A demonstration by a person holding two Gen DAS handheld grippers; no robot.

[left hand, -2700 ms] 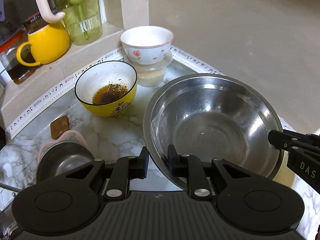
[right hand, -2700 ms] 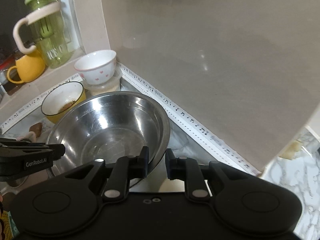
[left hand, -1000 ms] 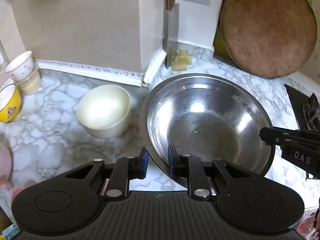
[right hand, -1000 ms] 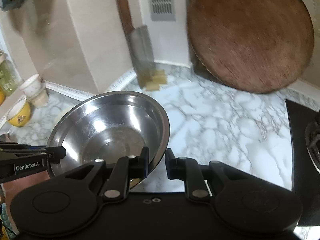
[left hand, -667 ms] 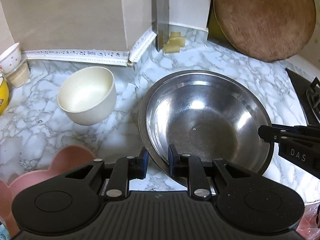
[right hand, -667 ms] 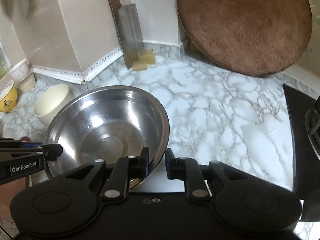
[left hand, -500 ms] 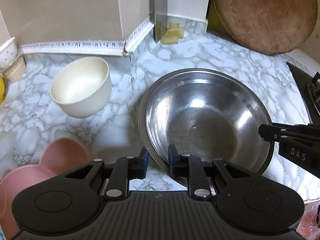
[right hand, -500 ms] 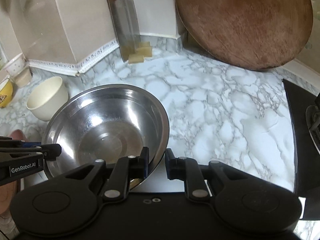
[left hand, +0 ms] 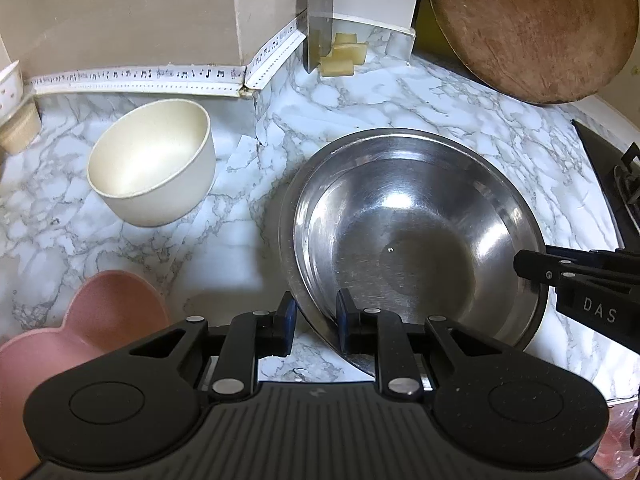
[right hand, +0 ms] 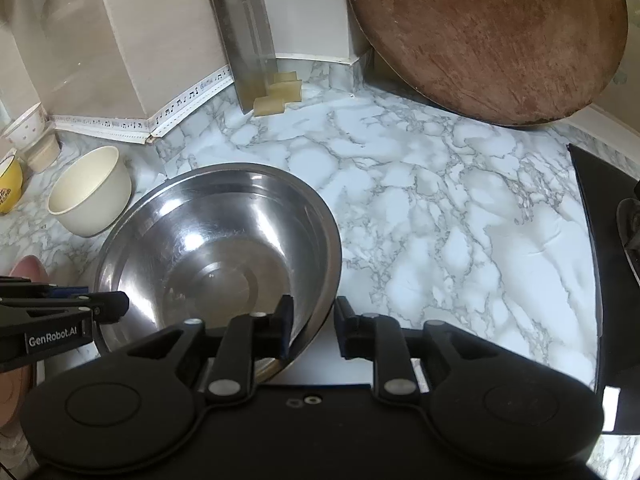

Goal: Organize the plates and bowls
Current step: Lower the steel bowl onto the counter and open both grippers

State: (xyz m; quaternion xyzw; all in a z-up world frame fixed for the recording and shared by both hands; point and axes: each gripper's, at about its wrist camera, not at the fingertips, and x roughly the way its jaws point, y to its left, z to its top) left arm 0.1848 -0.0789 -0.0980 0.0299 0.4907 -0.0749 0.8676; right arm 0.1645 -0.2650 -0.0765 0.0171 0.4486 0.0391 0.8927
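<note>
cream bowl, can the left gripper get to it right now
Probably not yet: the left gripper is clamped on the steel bowl's rim. The cream bowl sits unobstructed on the counter to its left.

Marble counter [right hand: 440, 208] underneath. Round wooden board [right hand: 486, 36] leaning in the back corner. Cleaver [right hand: 250, 60] upright against the wall, yellowish blocks [right hand: 278, 94] at its foot. Black stovetop [right hand: 608, 240] far right.

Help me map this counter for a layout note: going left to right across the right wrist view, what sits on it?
Yellow bowl → cream bowl → steel bowl, held at its rim by both grippers, left gripper, right gripper → cutting board → stove.
</note>
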